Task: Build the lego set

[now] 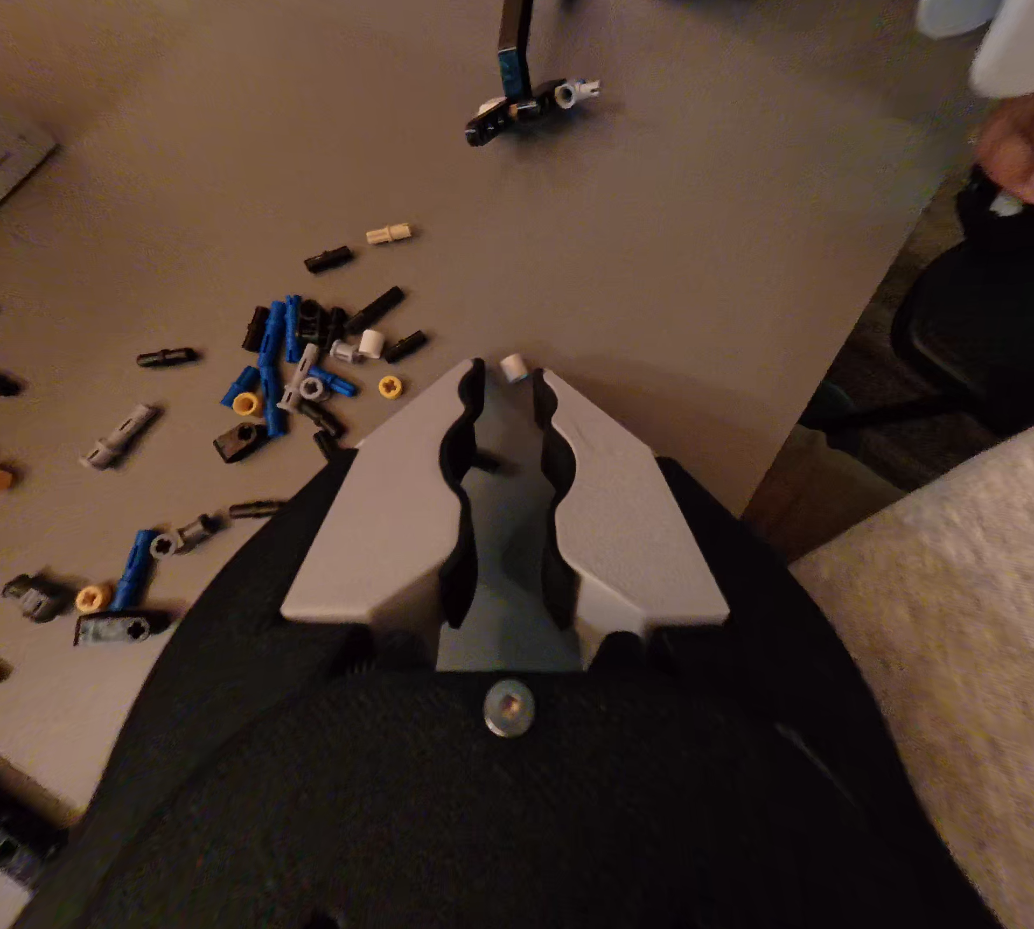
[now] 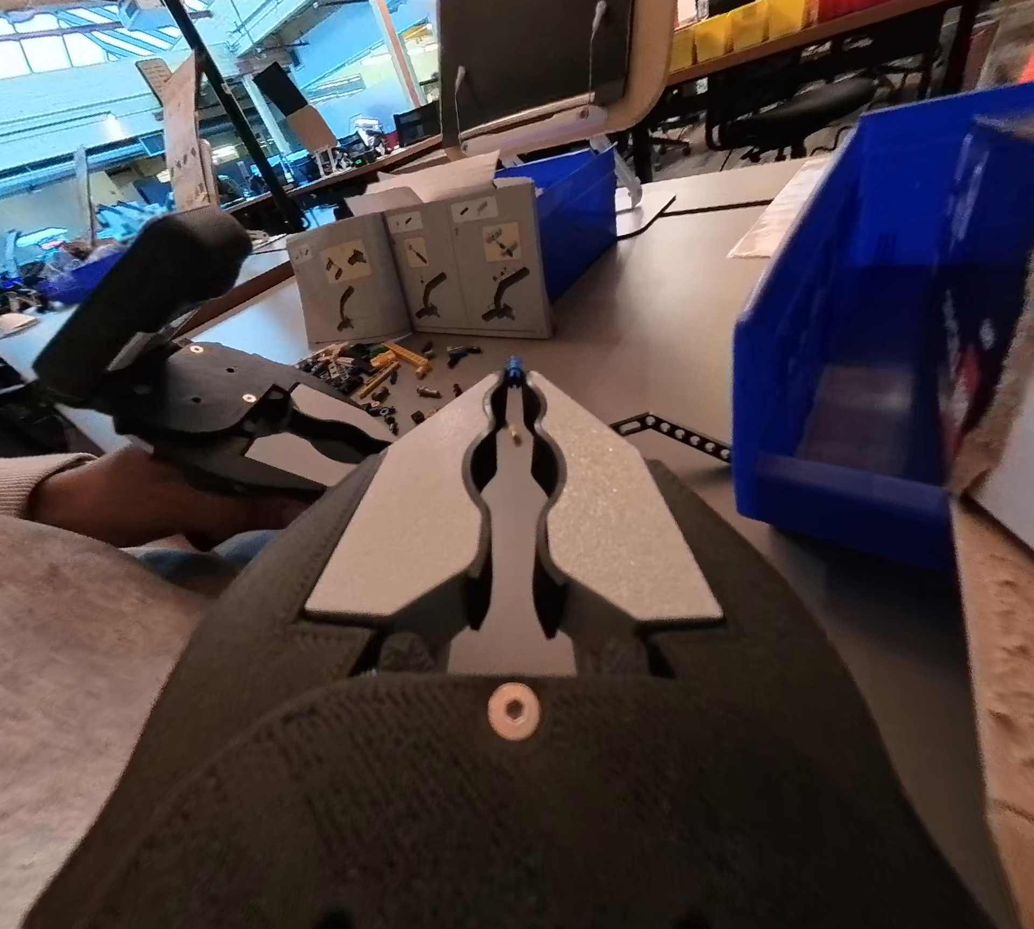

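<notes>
A: Any brand or lettering you can read?

B: Nothing to report. The open instruction booklet stands propped against a small blue bin in the right wrist view. Its pages carry printed part diagrams and step marks too small to make out. The big blue bin on the right has a blurred label inside.

A: How do the tongs stand?

B: The right gripper has its tips nearly closed on a small blue pin, which pokes out past the tips. The left gripper is parted a little and grips nothing. A small white bush lies on the table just beyond its tips.

A: Where is the build?

B: Only the left wrist view shows it. A black assembly, with an upright hooked arm on a short base and a pale connector at one end, stands on the table well ahead of the left gripper. To the left lies a scatter of loose pieces: blue, black, grey and yellow pins and bushes.

A: And the right view alone?

B: It shows the left gripper from outside, held by a hand low over the table edge. It also shows a second heap of bricks before the booklet, a black holed beam by the big bin, and a workshop behind.
</notes>
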{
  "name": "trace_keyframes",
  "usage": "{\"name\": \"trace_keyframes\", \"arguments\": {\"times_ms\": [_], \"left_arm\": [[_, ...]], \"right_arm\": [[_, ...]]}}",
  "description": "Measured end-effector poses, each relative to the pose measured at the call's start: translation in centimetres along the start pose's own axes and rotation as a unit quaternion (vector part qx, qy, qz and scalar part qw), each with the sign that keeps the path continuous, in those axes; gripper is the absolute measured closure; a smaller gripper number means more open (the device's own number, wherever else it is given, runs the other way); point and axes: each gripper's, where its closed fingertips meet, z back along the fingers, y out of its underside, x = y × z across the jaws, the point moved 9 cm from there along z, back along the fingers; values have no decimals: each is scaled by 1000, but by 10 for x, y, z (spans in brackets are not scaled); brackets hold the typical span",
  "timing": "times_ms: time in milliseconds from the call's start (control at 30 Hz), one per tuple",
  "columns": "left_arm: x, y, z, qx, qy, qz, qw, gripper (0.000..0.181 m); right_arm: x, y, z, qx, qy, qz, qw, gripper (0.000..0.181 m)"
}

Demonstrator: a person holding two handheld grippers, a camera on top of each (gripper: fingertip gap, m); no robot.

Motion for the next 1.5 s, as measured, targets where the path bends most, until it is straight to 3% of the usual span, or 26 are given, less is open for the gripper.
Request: {"name": "trace_keyframes", "arguments": {"times_ms": [233, 433, 633, 867, 1133, 1200, 1267, 1400, 1500], "left_arm": [[3, -3, 6, -1, 17, 42, 999, 167], [5, -7, 2, 4, -29, 28, 999, 162], [6, -5, -2, 14, -28, 43, 999, 175], [7, -10, 7, -10, -26, 40, 999, 175], [11, -13, 31, -84, -13, 14, 996, 175], [15, -12, 38, -108, -11, 17, 994, 175], [21, -15, 43, -132, -10, 15, 991, 175], [31, -30, 43, -149, 5, 15, 989, 175], [30, -42, 49, -153, -4, -11, 988, 175]], "right_arm": [[-7, 1, 3, 2, 9, -8, 1000, 179], [-11, -3, 9, -13, 7, -14, 1000, 179], [-14, -5, 13, -23, 8, -21, 999, 179], [-13, -6, 13, -31, -13, -27, 999, 179], [18, -5, -4, 5, -85, -9, 996, 179], [30, 0, -16, -21, -129, -35, 991, 179], [41, 8, -28, 0, -162, -60, 985, 179], [55, -4, -22, -28, -128, 10, 991, 179], [58, -10, -18, -59, -123, 8, 991, 179]]}}
